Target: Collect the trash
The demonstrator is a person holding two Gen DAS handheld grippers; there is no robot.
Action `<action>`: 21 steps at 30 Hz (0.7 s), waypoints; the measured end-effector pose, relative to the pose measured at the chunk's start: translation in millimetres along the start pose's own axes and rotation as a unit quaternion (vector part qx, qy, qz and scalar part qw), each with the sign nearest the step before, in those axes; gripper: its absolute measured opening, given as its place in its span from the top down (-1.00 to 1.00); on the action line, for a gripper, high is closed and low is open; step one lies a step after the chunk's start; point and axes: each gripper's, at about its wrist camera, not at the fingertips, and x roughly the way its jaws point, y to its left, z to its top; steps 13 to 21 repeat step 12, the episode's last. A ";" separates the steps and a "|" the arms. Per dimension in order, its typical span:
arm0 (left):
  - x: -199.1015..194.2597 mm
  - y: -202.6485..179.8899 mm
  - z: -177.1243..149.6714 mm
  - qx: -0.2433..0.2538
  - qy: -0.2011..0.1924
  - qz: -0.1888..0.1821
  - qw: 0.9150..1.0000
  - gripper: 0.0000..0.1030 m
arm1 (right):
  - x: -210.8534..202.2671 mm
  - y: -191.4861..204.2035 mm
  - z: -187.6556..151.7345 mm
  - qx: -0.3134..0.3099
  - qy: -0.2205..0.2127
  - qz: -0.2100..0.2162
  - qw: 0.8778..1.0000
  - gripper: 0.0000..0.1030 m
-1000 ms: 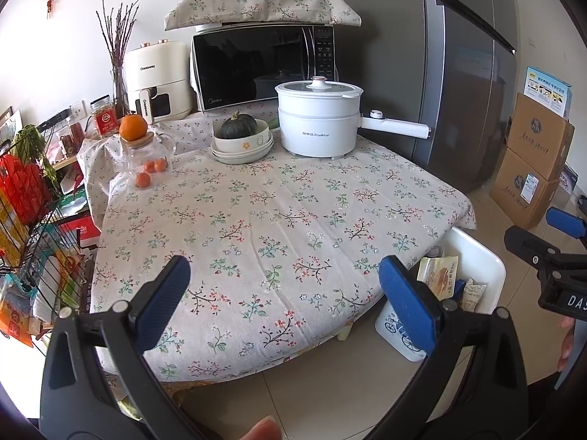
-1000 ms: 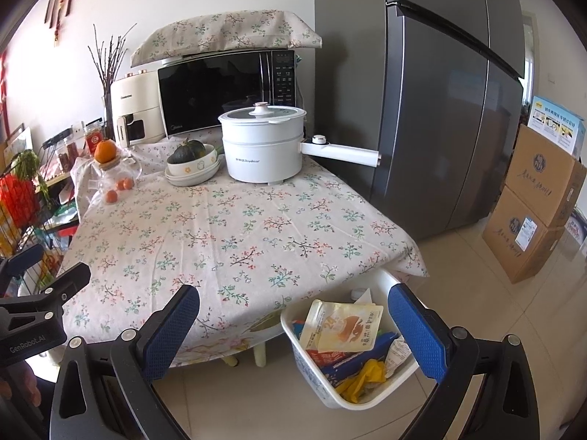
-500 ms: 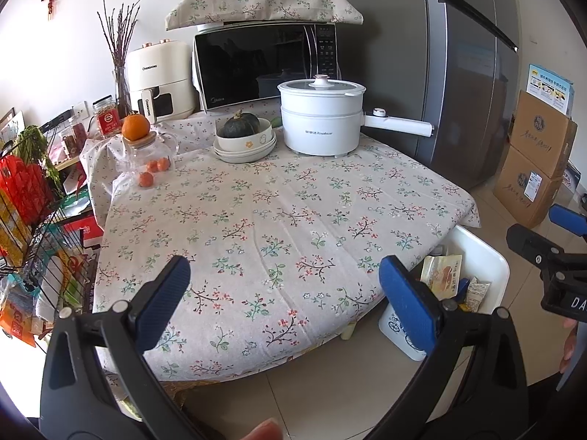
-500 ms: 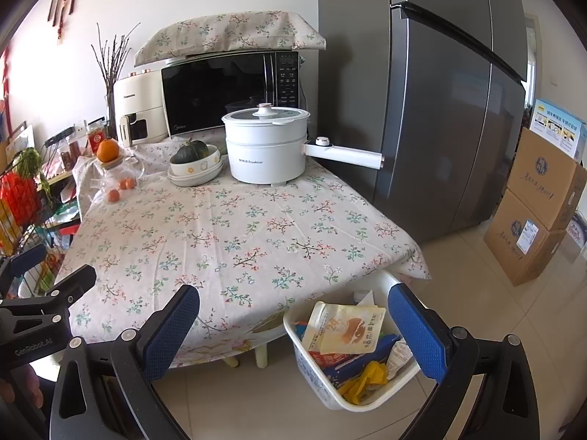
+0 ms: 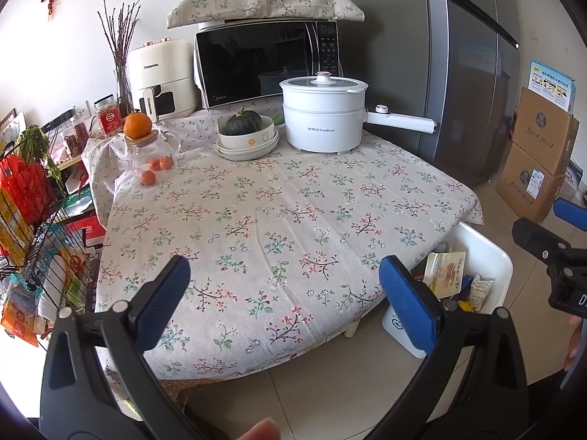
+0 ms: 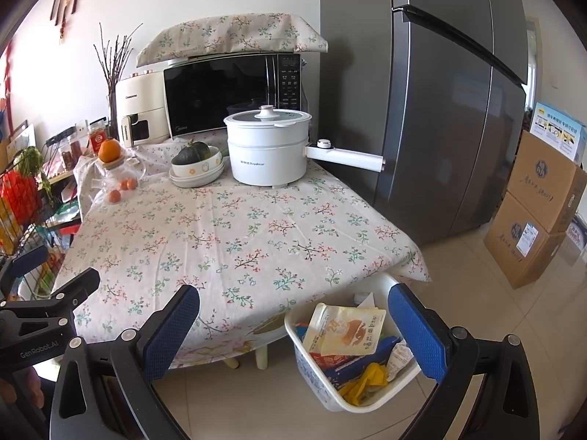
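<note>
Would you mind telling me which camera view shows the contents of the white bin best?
The right wrist view: the white bin lies open with its wrappers visible. In the left wrist view the left gripper's finger and the tablecloth hide much of it.

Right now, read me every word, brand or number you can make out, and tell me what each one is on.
"CHANGHONG": on the cream air fryer, body and handle.
"Midea": microwave, lower left corner.
"Royalstar": white electric pot; characters before it unreadable.
"GenRobot.AI": left gripper body, seen from the right wrist.
"24": pouch in the white bin; other print too small.
Cardboard boxes, red jar label: unreadable.
</note>
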 end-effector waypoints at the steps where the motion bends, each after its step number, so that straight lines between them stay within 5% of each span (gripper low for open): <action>1: 0.0 0.2 0.0 0.000 0.000 0.001 1.000 -0.98 | -0.7 -0.1 0.3 0.000 -0.002 0.001 1.000 -1.00; 21: 4.0 -0.2 -0.1 -0.006 0.018 -0.015 1.000 -0.98 | 1.5 3.8 1.4 -0.009 -0.003 0.006 1.000 -1.00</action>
